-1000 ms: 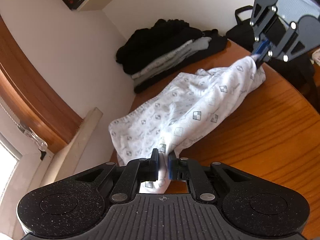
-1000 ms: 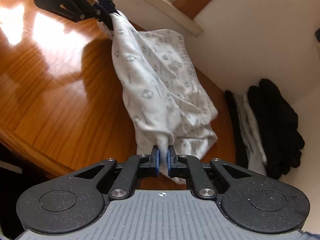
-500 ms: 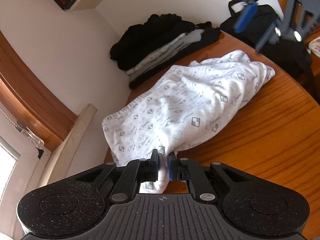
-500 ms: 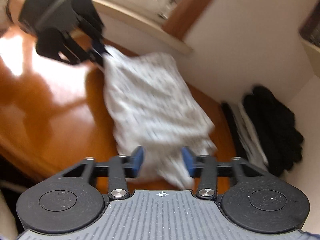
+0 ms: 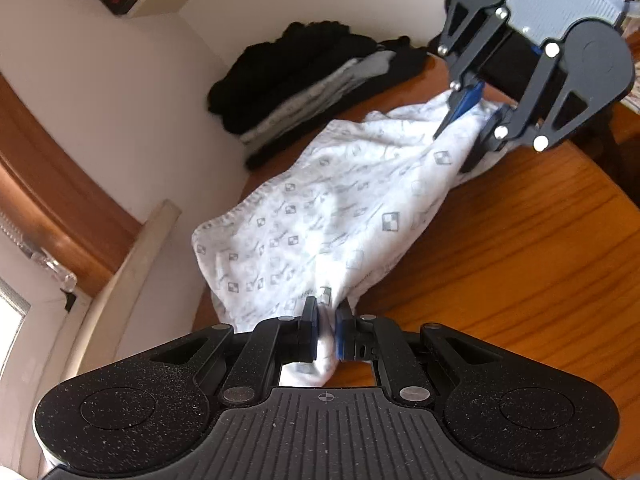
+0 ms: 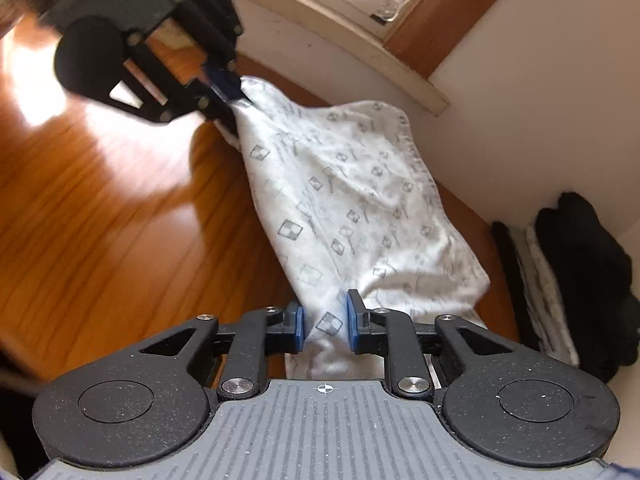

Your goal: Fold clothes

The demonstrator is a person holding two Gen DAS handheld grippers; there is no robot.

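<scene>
Wooden table (image 5: 520, 264), left hand-held gripper (image 5: 327, 334) pinching white garment (image 5: 328, 216), right hand-held gripper (image 6: 325, 324) closing around it

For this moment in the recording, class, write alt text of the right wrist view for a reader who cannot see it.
The right tongs are closing around one end of a white patterned garment stretched across a wooden table; fabric sits between the blue pads. The left tongs grip the far end. A stack of dark and grey folded clothes lies by the wall at right.

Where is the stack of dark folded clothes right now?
The stack of dark folded clothes sits at the far edge of the wooden table against the wall, just beyond the white patterned garment; the right wrist view shows it at right.
</scene>
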